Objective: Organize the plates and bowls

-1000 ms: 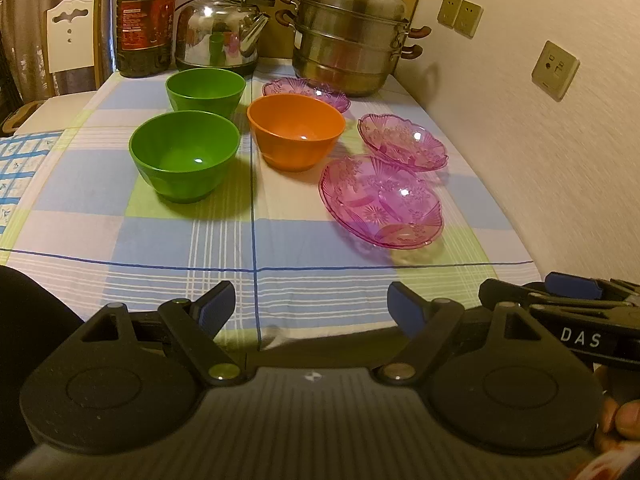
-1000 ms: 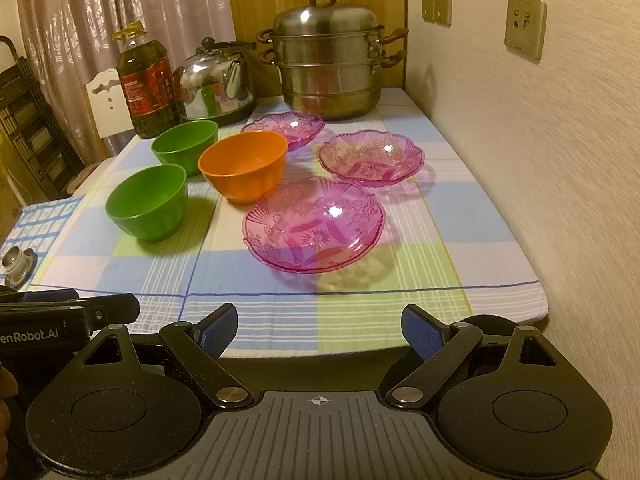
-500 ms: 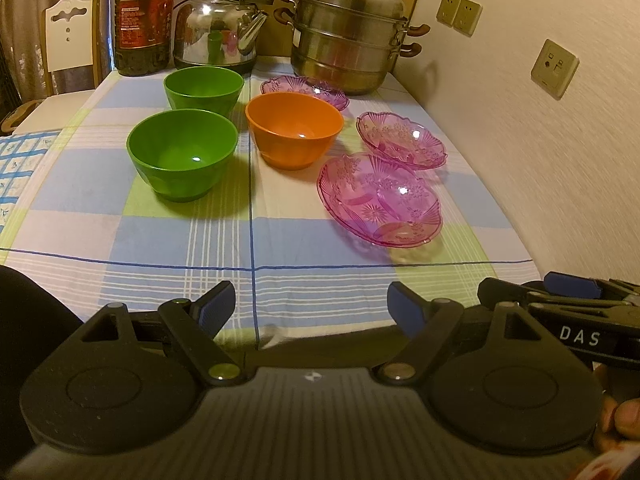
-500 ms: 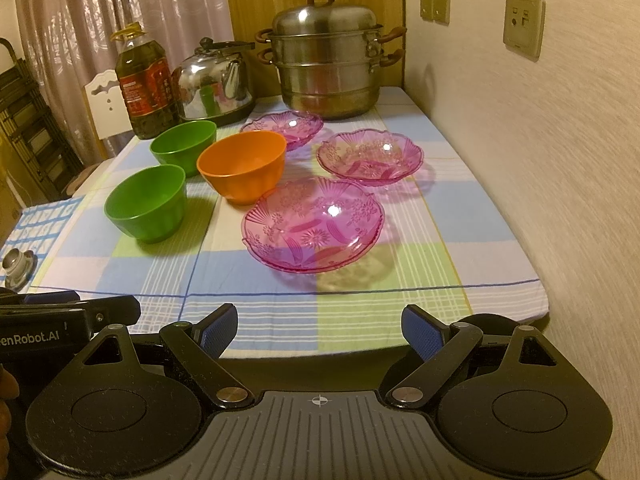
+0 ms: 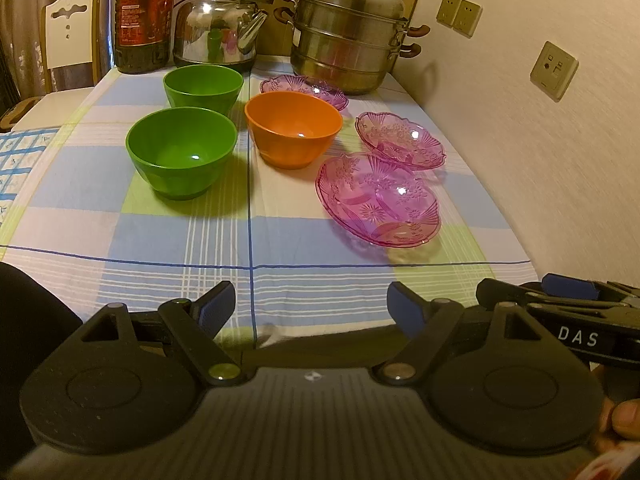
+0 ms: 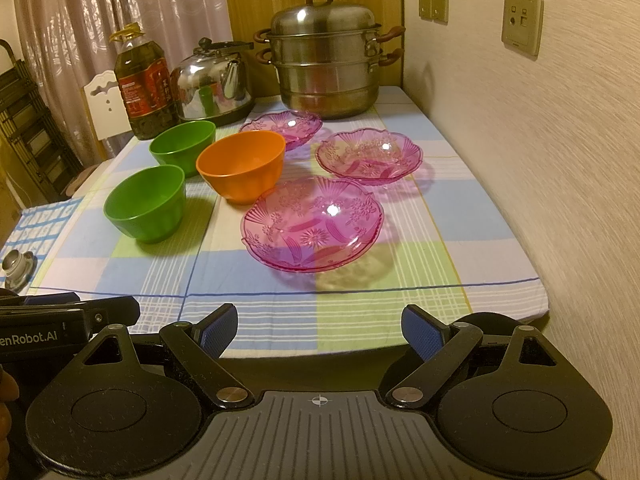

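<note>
while both tongs hover at the near edge of the desk (image 6: 460, 196), nothing is gripped — left tongs (image 5: 310, 306) spread wide and empty, right tongs (image 6: 320, 330) the same. scanning left to right on the checked cloth: near green bowl (image 6: 145, 202), far green bowl (image 6: 182, 147) behind it, orange bowl (image 6: 241, 171) just beside them, then three pink glass plates — nearest plate (image 6: 313, 227), back plate (image 6: 281, 125) by the steamer pot (image 6: 326, 54), right plate (image 6: 369, 157) near the wall.
</note>
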Tool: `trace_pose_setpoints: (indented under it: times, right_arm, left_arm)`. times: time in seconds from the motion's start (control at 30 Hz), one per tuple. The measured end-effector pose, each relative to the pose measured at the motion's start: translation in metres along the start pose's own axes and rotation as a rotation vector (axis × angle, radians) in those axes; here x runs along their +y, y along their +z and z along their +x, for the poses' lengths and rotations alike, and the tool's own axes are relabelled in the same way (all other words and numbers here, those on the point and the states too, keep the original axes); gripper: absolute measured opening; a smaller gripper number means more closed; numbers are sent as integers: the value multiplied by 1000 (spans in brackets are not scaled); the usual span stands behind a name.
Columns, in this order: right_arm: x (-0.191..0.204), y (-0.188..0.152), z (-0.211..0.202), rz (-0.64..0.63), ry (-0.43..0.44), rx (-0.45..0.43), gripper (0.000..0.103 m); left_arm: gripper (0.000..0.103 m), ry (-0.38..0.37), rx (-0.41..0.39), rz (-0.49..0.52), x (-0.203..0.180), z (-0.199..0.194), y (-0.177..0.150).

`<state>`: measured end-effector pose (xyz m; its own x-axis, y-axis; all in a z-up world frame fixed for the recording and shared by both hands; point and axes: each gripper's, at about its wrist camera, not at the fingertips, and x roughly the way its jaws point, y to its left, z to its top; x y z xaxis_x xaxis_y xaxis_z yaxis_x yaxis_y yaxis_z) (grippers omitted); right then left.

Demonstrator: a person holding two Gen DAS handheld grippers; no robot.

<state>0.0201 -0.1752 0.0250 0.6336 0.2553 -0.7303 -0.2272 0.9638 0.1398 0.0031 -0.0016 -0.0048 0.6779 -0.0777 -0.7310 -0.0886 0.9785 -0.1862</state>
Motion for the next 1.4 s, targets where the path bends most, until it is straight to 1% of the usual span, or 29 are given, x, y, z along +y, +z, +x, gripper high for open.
trace_pose_setpoints:
  times: [0.67,0.77,0.93,1.1,1.3,1.4]
  right_arm:
    - [-4,-2,2,24,-3,-5,89]
    - [-7,1,3,37,-9,-6,89]
    - [-13,7,4,54,-20,-19,89]
    - [-24,23,12,82,-26,-36,89]
    - [-39,40,37,109,-43,-43,89]
    - [-49,50,54,123,-49,-40,89]
  left_arm:
    - [81,-10,2,-14,0,4,0]
    - [81,-20,3,-22,1,7,4]
    - [80,-53,2,-52,8,15,20]
    - [80,-87,-10,-71,13,30,40]
    - [80,-108,10,-82,18,67,61]
    - [75,-114,36,-62,18,91,69]
